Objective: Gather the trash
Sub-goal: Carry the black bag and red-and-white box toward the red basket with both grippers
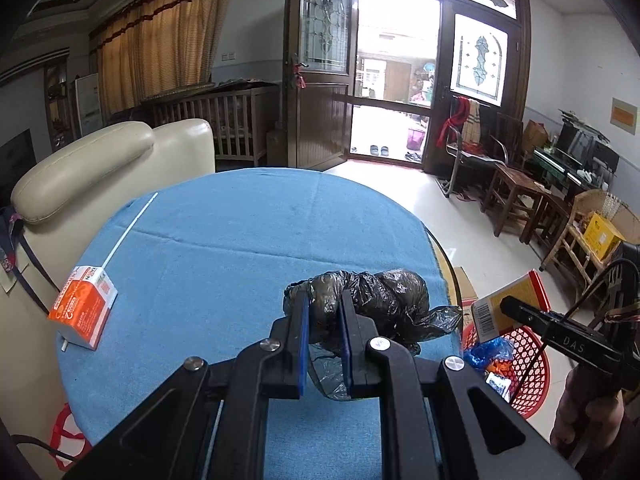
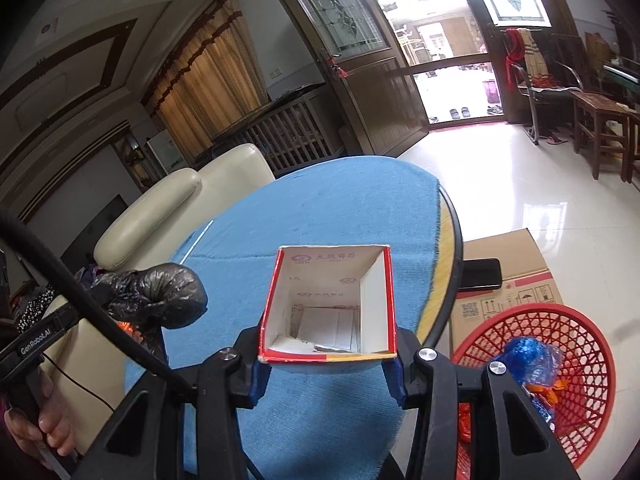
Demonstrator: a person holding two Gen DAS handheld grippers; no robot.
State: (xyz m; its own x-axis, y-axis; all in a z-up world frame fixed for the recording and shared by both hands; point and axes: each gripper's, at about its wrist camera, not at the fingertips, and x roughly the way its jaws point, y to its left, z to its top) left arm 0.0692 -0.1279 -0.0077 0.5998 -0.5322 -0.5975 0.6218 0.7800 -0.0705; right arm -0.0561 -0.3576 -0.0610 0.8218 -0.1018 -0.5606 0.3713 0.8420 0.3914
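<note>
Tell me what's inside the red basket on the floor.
The red basket holds crumpled blue plastic wrap with something orange beside it. The right tool, shut on an open empty box, covers the basket's near side, so anything there is unseen.

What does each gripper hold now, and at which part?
The left gripper pinches the crumpled black plastic bag at its near end. The right gripper clamps the open cardboard box by its two outer side walls, near the lower end.
</note>
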